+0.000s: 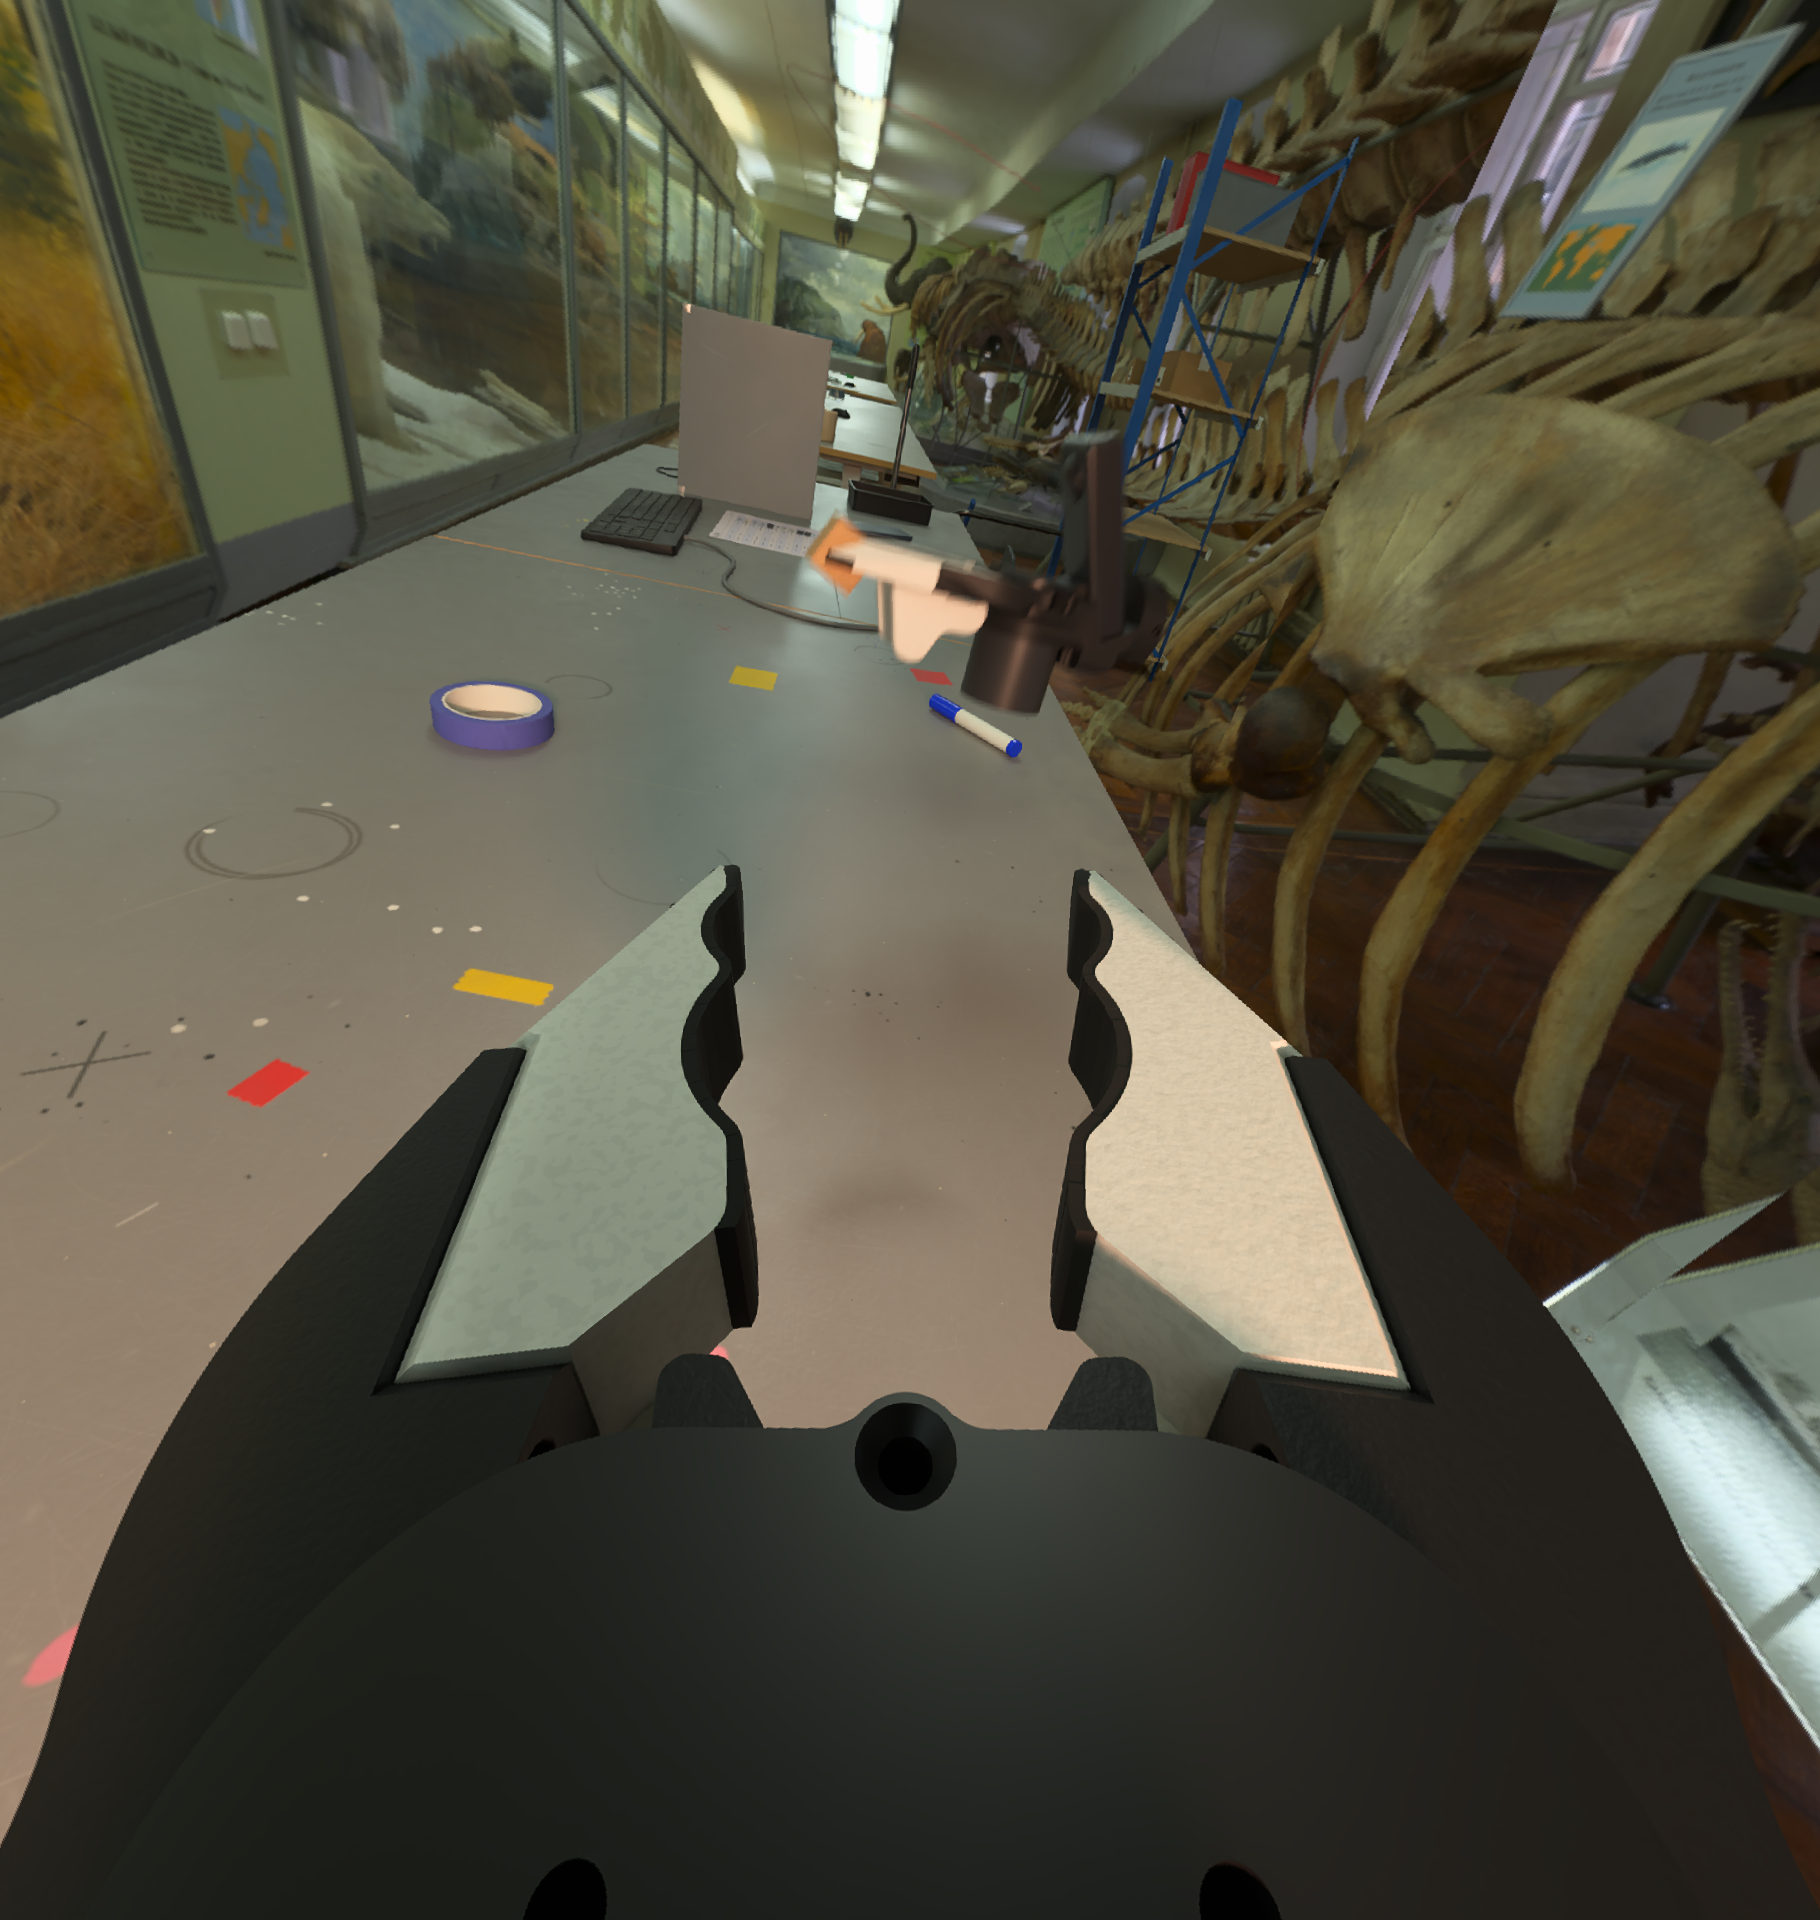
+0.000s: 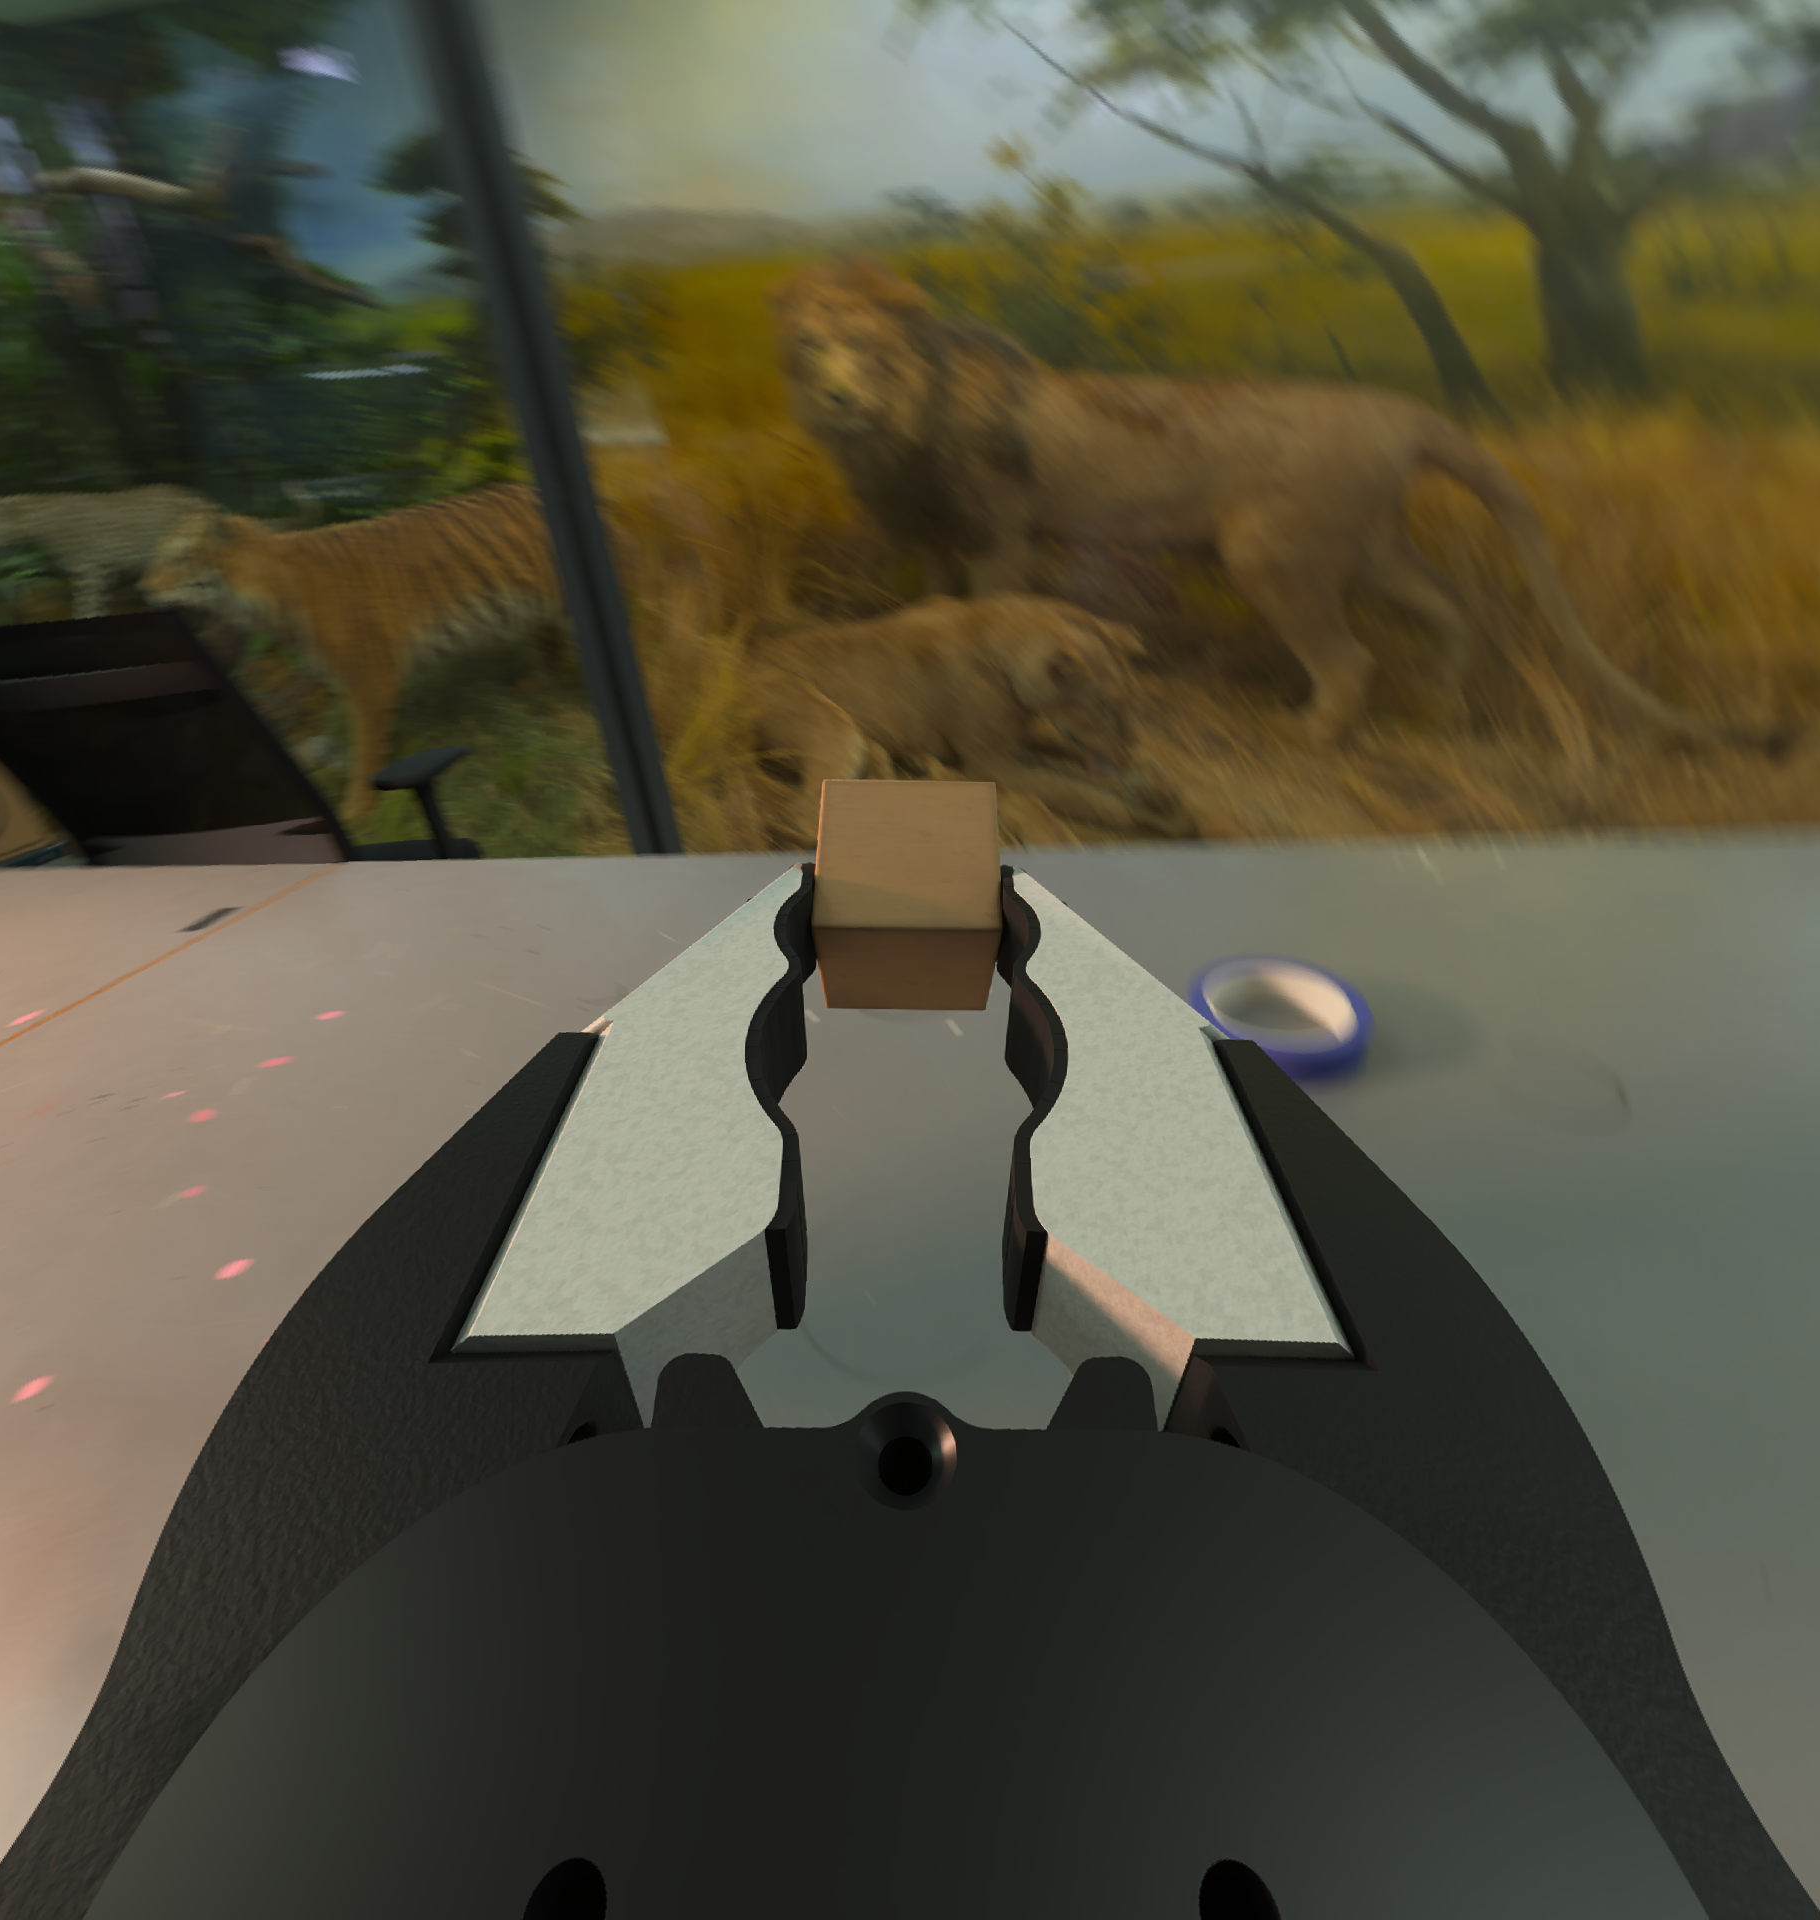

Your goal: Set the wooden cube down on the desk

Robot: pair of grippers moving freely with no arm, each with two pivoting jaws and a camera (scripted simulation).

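In the right wrist view my right gripper (image 2: 906, 914) is shut on the wooden cube (image 2: 906, 883), pinched between the fingertips and held a little above the grey desk (image 2: 1508, 1247). In the left wrist view my left gripper (image 1: 904, 894) is open and empty above the desk (image 1: 262, 727). Farther off in that view the right gripper (image 1: 854, 561) shows above the desk's right part with the cube (image 1: 831, 549) at its tips.
A purple tape roll (image 1: 492, 715) (image 2: 1285, 1013) lies on the desk. A blue-capped marker (image 1: 973, 725), a keyboard (image 1: 641, 517), a white board (image 1: 752, 410) and a black tray (image 1: 888, 501) lie farther along. The desk's right edge drops off beside skeleton bones (image 1: 1508, 582). An office chair (image 2: 158, 738) stands beyond the far edge.
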